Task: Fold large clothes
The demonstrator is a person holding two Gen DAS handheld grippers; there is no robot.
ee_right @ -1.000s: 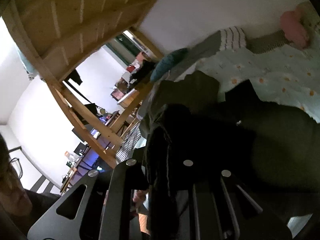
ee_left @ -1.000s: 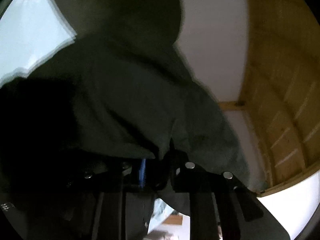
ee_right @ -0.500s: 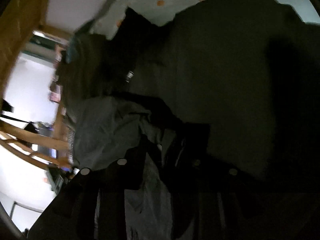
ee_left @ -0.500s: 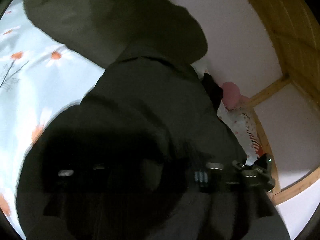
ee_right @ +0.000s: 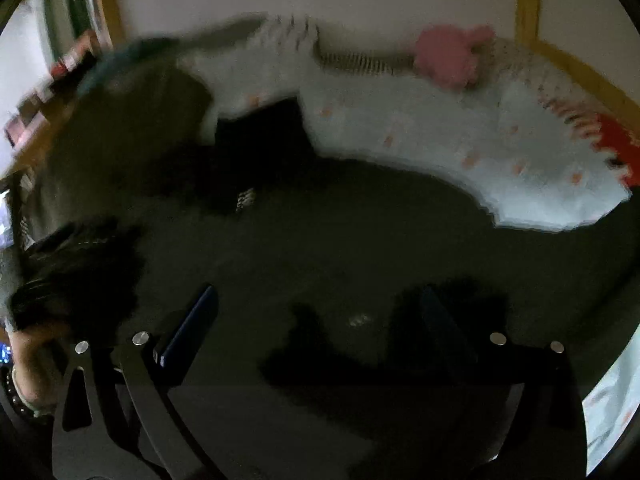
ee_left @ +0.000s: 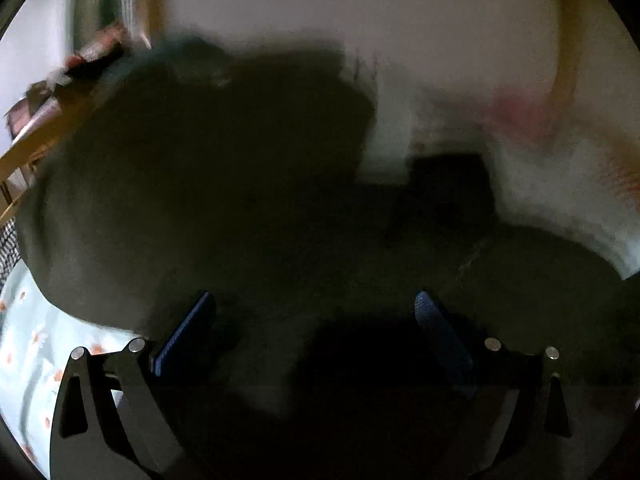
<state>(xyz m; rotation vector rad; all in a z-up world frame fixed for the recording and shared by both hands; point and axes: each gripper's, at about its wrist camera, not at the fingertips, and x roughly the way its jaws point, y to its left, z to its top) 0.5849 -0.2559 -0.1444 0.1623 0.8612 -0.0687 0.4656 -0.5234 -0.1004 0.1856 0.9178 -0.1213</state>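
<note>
A large dark olive garment [ee_left: 208, 184] lies spread on a bed with a pale blue flowered sheet [ee_left: 28, 344]. It also fills the right wrist view [ee_right: 340, 240]. My left gripper [ee_left: 316, 312] is open just above the cloth, blue pads wide apart, nothing between them. My right gripper [ee_right: 320, 308] is open too, over the garment's flat middle. A black garment [ee_right: 260, 136] lies at the far edge of the olive one. Both views are blurred.
A pink plush toy [ee_right: 452, 58] and striped pillows [ee_right: 360, 60] lie by the white wall at the bed's far side. Wooden bed posts [ee_right: 528, 0] rise behind. A red and white cloth [ee_right: 608, 132] lies at the right. Shelves with clutter [ee_left: 80, 64] stand at the left.
Both grippers were shut on the olive garment and holding it up; they have swung down to the bed, let go and opened. The garment now lies on the sheet.
</note>
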